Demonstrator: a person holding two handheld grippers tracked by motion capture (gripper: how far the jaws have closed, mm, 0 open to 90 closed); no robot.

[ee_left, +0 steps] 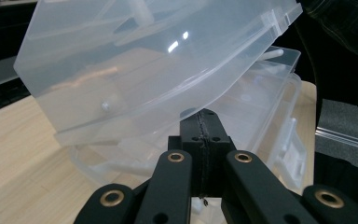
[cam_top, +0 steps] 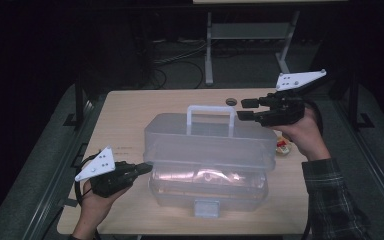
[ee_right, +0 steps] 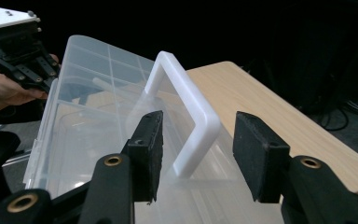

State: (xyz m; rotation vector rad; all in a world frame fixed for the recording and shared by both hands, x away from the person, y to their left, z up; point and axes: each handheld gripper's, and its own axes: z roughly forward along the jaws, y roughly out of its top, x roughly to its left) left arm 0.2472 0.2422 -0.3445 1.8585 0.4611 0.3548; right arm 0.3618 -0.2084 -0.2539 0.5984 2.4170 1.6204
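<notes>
Resting near the middle of the wooden table (cam_top: 125, 107), the clear plastic box (cam_top: 207, 192) has its lid (cam_top: 207, 142) tilted up off the base, the white handle (cam_top: 211, 119) standing upright on top. At the box's left end, the left gripper (cam_top: 142, 169) has its jaws pressed together, their tips under the raised lid's edge; whether they actually touch the plastic is hard to tell from the left gripper view. Beside the handle, the right gripper (cam_top: 246, 109) is held above the table at the lid's right end with its jaws spread. In the right gripper view the handle stands between the two pads (ee_right: 260, 154), with neither pressing on it. A small dark round object (cam_top: 231, 102) lies on the table behind the box.
</notes>
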